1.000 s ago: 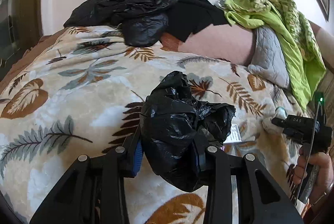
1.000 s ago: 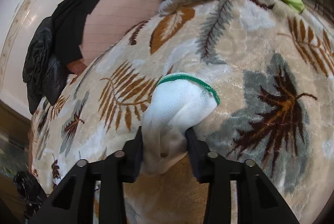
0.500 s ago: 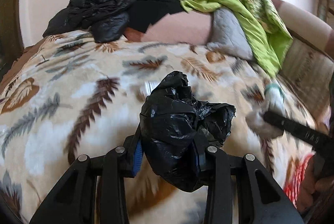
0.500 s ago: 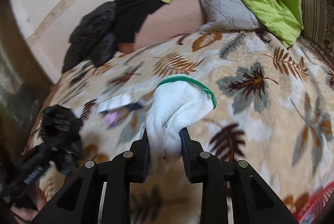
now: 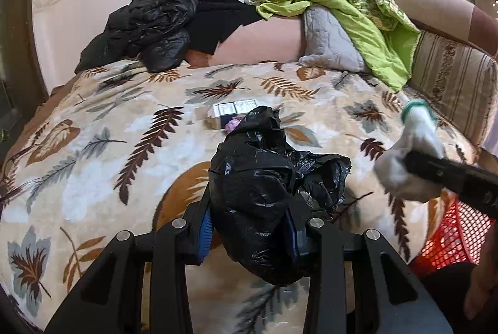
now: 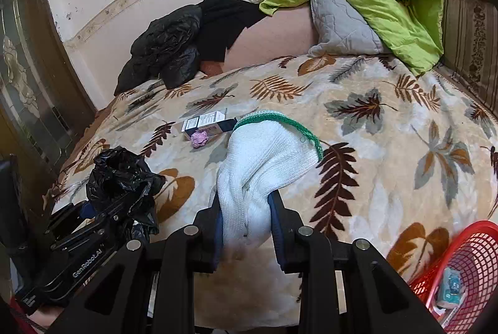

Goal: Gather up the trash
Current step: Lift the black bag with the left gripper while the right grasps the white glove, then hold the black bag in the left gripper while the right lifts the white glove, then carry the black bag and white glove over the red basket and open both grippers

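My left gripper (image 5: 250, 225) is shut on a crumpled black plastic bag (image 5: 267, 184), held above the leaf-patterned blanket (image 5: 109, 147). My right gripper (image 6: 246, 222) is shut on a white knitted glove with a green cuff (image 6: 264, 153). In the left wrist view that glove (image 5: 411, 153) shows at the right, clamped in the other gripper. The black bag (image 6: 121, 175) appears at the left of the right wrist view. A small carton (image 6: 205, 124) and a pink crumpled wad (image 6: 199, 138) lie on the blanket further back. A red mesh basket (image 6: 467, 268) sits at the lower right, with a packet inside.
A black jacket (image 5: 149, 26) lies at the head of the bed beside a grey pillow (image 5: 330, 38) and a green quilt (image 5: 351, 1). A striped sofa back (image 5: 451, 79) borders the right side. A dark glazed door (image 6: 28, 79) stands at the left.
Both grippers have swept across the bed with their loads still held. The carton, pink wad and red basket have come into view. The right wrist view has rolled level.
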`<state>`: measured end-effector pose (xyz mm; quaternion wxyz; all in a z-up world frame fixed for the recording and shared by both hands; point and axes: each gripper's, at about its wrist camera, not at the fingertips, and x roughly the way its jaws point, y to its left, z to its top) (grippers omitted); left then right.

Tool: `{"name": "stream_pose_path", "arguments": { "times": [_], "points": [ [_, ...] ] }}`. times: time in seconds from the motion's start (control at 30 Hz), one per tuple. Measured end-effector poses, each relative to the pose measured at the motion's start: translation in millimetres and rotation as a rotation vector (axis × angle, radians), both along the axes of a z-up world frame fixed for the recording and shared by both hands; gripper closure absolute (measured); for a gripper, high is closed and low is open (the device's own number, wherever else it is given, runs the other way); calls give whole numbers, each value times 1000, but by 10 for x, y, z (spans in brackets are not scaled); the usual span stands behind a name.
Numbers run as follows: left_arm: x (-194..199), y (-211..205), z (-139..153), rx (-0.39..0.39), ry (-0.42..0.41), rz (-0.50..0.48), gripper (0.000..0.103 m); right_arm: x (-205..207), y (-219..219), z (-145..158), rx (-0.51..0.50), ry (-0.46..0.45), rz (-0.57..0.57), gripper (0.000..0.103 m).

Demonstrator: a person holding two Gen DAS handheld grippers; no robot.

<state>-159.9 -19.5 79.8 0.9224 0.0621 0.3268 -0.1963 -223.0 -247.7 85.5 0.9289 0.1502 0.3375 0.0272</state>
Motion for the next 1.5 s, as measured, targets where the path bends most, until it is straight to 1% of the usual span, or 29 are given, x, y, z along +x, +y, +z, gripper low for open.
{"name": "stream_pose_path", "arguments": {
  "times": [0.2, 0.27, 1.23, 1.5],
  "points": [
    [63, 29, -61, 26, -3, 19, 67, 58, -43, -60, 43, 21, -12, 75],
    [66, 47, -73, 33, -4, 22, 67, 59, -21, -57, 40, 18, -5, 75],
    [67, 49, -85, 31, -5, 14, 67, 59, -9, -69, 35, 18, -4, 75],
    [31, 0, -63, 13, -11, -2, 67, 40, -22, -71, 37, 15, -6, 75]
  ]
}}
